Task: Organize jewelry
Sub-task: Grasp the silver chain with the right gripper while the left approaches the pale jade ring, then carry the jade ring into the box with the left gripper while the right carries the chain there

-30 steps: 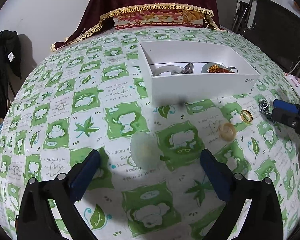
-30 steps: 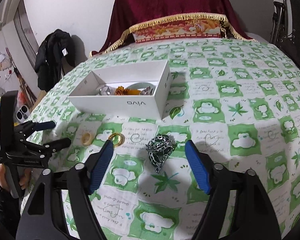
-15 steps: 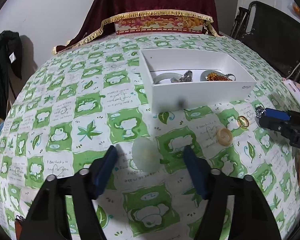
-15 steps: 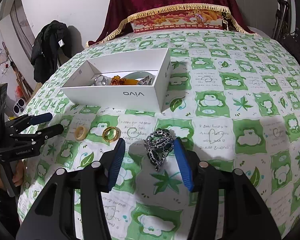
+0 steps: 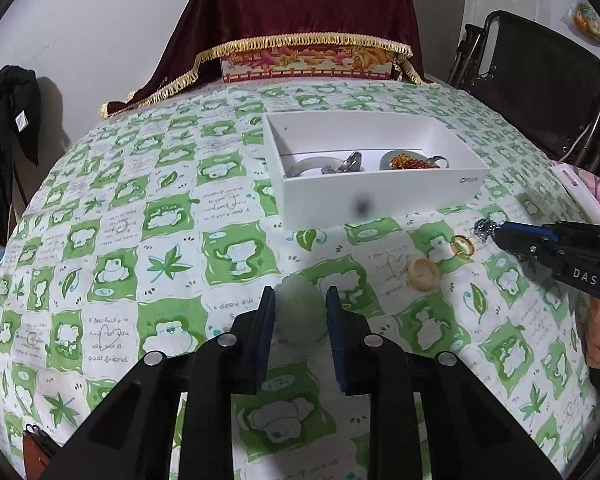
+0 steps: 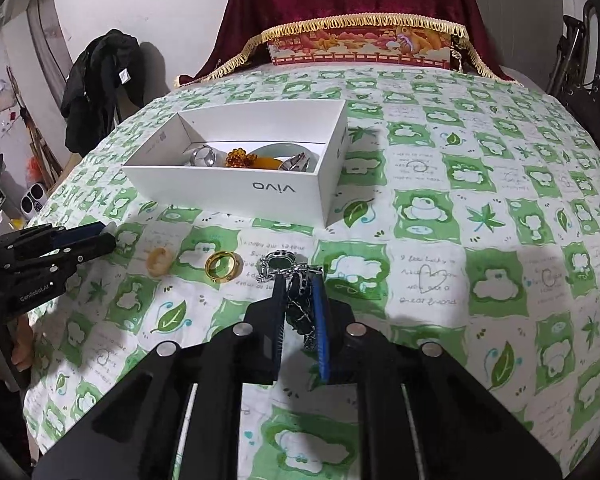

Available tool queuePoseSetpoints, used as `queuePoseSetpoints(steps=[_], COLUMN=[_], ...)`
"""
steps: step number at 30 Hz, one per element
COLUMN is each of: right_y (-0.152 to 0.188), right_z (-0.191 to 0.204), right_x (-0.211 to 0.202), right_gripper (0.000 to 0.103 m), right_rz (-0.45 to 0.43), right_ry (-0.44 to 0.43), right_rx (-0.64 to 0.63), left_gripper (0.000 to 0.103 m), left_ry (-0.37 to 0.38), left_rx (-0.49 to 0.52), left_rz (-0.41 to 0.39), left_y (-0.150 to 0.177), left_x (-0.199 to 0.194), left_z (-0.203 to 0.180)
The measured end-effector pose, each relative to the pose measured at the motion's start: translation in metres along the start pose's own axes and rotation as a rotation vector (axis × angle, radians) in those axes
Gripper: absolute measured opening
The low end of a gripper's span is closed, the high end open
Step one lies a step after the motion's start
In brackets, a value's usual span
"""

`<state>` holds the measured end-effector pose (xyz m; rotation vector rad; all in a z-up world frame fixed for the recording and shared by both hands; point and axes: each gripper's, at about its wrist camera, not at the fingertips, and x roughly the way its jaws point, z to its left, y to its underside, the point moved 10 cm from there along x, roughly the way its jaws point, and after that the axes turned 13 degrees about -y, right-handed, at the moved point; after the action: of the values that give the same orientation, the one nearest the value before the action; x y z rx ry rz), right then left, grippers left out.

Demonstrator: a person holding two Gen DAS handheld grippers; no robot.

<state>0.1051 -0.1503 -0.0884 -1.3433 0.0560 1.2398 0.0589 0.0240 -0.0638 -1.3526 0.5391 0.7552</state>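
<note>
Both sets of jaws have nearly closed. Those of the left gripper (image 5: 300, 312) sit either side of a pale green stone (image 5: 302, 308) on the table (image 5: 112, 184), close against it, though I cannot tell whether they are pressing yet. The right gripper (image 6: 298, 304) has its jaws narrowed around a silver chain (image 6: 288, 276) and appears to pinch it, with links bunched between the pads and a loop spilling out ahead.

That stone looks smooth, rounded and hard, so I would judge it slippery and liable to squirt out unless taken across its widest part. By contrast the chain is limp and will dangle, so it is best gripped at the bunched middle and carried high enough to clear the wall of the white box (image 6: 236, 188).

From the right gripper, a gold ring (image 6: 220, 266) lies at ten o'clock just beside the chain, with a cream ring (image 6: 160, 262) further left. Straight ahead at twelve o'clock stands the box, already holding amber beads (image 6: 240, 158) and silver pieces. Its near wall is the one obstacle.
</note>
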Motion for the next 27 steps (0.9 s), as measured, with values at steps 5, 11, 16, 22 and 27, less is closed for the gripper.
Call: queuePoseSetpoints(steps=[5,11,16,22,27], right_y=[-0.002,-0.006,-0.010,-0.016,-0.023], right_z=[0.004,0.009,0.017,0.019,0.023], right_x=[-0.005,-0.011,-0.017,-0.024,-0.033], right_gripper=[0.012,0.012,0.012,0.012,0.012], right_rz=[-0.025,-0.060,-0.097,-0.141,-0.177], right_ry=[-0.011,-0.026,-0.046,-0.062,-0.096], right_rx=[-0.007,-0.020,-0.044,-0.046,-0.031], left_gripper=[0.026,0.026,0.026,0.026,0.026], left_ry=[0.004,0.008,0.014,0.010,0.029], left_rx=[-0.005,-0.020,-0.023,-0.022,-0.032], left_rz=[-0.023,-0.038,-0.065,-0.086,-0.114], left_y=[-0.002,-0.005,-0.008,-0.016,-0.032], left_x=[-0.006,-0.009,-0.016,-0.020,-0.028], left_z=[-0.001,0.001,0.000,0.000,-0.003])
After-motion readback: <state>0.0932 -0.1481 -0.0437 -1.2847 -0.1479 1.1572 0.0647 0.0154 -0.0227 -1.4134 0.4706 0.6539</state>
